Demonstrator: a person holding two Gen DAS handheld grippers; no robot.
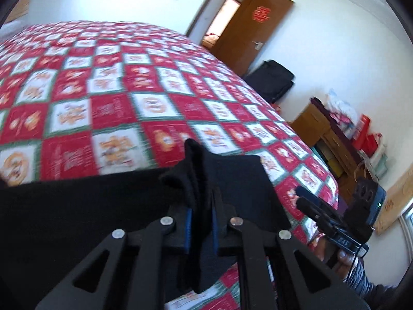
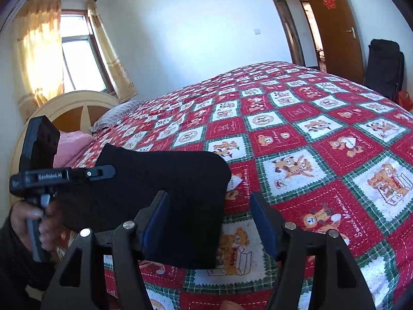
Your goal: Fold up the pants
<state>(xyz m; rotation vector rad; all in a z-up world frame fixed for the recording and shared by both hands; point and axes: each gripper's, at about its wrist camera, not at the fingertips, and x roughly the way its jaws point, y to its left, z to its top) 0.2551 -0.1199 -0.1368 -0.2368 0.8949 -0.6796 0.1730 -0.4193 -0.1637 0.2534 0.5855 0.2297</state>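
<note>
Left gripper [image 1: 201, 222] clenches a bunched fold of black pants [image 1: 90, 206] above the quilted bed's [image 2: 322, 134] near edge; right gripper [image 2: 210, 222] released.

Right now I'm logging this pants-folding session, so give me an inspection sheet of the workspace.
Surface: bed with a red, white and green bear-print quilt, flat.
Job's things: black pants, one part lifted off the quilt.
Clutter: nothing seen on the quilt besides the pants.
Grippers: left claw shut on a bunched fold of the pants; right claw open, with the pants edge beside its left pad, not pinched.
Cables: a thin cable hangs under the right claw's handle.
Surroundings: wooden door ajar, curtained window, black bag against the wall, cabinet stacked with bags and boxes.
</note>
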